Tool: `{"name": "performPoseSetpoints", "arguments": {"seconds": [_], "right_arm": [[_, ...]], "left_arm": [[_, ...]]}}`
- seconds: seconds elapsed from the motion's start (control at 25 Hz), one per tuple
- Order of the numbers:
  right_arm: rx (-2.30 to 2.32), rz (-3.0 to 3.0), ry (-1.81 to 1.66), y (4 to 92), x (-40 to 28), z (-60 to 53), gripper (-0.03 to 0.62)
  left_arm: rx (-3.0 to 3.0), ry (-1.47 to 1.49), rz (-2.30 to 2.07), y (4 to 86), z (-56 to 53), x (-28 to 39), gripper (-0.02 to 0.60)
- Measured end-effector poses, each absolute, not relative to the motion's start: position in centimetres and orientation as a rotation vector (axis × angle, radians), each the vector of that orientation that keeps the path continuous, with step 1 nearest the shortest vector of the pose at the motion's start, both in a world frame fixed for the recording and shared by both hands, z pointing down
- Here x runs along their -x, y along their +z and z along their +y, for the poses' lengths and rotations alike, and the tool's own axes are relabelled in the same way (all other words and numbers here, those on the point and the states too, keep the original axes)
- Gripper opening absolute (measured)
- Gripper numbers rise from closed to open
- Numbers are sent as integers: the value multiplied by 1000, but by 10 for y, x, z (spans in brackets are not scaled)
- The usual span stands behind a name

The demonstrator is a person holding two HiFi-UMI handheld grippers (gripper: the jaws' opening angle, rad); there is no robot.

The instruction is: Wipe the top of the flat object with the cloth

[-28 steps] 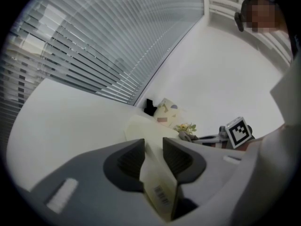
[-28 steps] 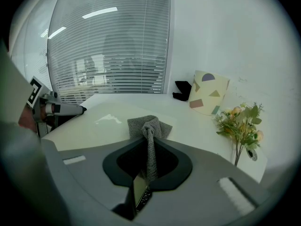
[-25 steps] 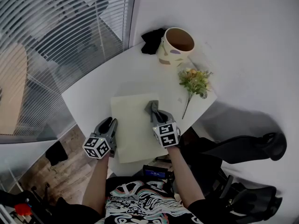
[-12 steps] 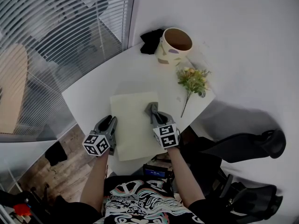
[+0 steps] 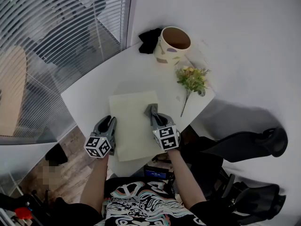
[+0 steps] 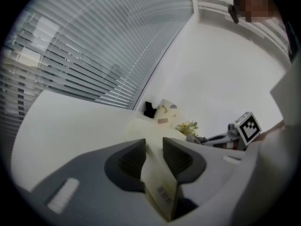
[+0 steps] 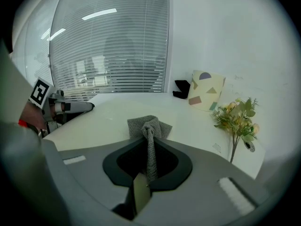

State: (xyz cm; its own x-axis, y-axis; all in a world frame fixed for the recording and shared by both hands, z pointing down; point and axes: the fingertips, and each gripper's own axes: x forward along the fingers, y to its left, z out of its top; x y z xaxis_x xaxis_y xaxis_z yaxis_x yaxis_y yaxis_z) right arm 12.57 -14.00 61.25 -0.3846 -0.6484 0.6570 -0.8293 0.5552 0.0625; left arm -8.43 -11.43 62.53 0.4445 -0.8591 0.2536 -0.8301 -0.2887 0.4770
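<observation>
Corner setting. White table (image 5: 89, 91) with a curved edge, pushed into the angle of two walls.

Left side: glazed partition hung with horizontal slatted blinds (image 5: 61, 27), slats part open, dim shapes behind. A white upright frame post (image 5: 129, 13) closes the glazing where it meets the plain white wall (image 5: 235, 32).

Behind the glass, low at far left, a pale wooden curved panel (image 5: 11, 93).

Floor under the table's left edge: brown wood-look planks (image 5: 70, 173).

Right of the table: black office chair (image 5: 249, 145), a second dark chair (image 5: 254, 199) nearer the person. Soft grey shadow (image 5: 230, 117) on the pale surface there.

Ceiling strip lights (image 7: 101, 13) show through the blinds; light even and cool.
</observation>
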Motion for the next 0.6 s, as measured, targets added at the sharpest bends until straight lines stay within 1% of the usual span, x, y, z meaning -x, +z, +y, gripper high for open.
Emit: {"name": "performPoseSetpoints", "arguments": {"seconds": [0.6], "right_arm": [[-1184, -2146, 368, 617, -131, -125, 17]], "left_arm": [[-2171, -65, -1436, 626, -115, 84, 169]]}}
